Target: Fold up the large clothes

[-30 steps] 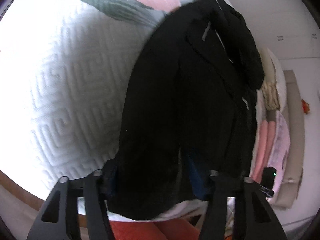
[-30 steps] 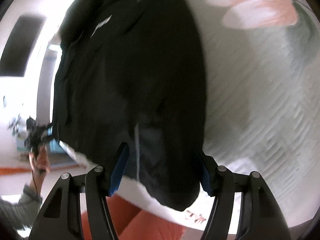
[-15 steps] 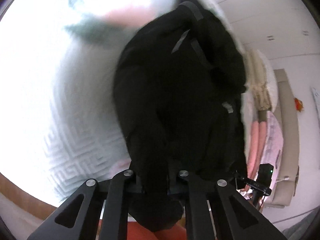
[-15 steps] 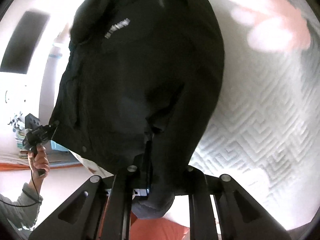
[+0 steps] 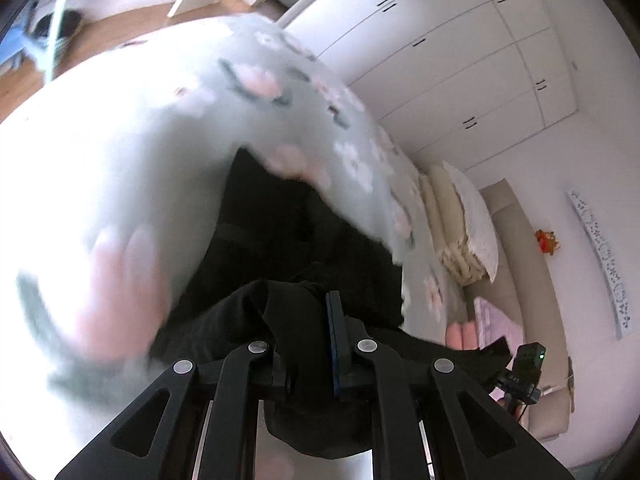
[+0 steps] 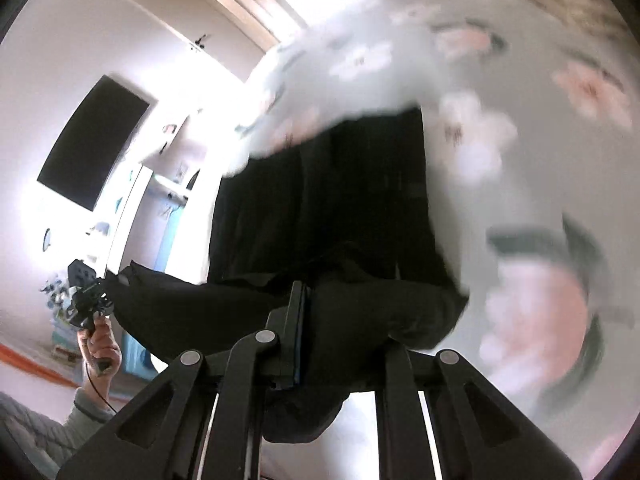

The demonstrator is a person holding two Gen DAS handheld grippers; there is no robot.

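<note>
A large black garment (image 5: 280,240) lies on the floral bedspread (image 5: 160,152) and is lifted at its near edge. My left gripper (image 5: 306,332) is shut on a bunched fold of the garment, with cloth hanging below the fingers. In the right wrist view the same black garment (image 6: 340,200) stretches up from my right gripper (image 6: 316,320), which is shut on its edge. The other gripper (image 6: 86,292) shows at the left of the right wrist view, held in a hand, with the cloth stretched toward it.
White wardrobe doors (image 5: 460,60) stand behind the bed. Pillows (image 5: 468,216) and a beige headboard (image 5: 528,264) are at the right. A dark wall screen (image 6: 92,140) and bright doorway (image 6: 240,4) show in the right wrist view. Wooden floor (image 5: 100,28) lies beyond the bed.
Both grippers went from open around the garment's edge to shut on it, then rose and tilted up, lifting the near edge. The views now show the room beyond the bed.
</note>
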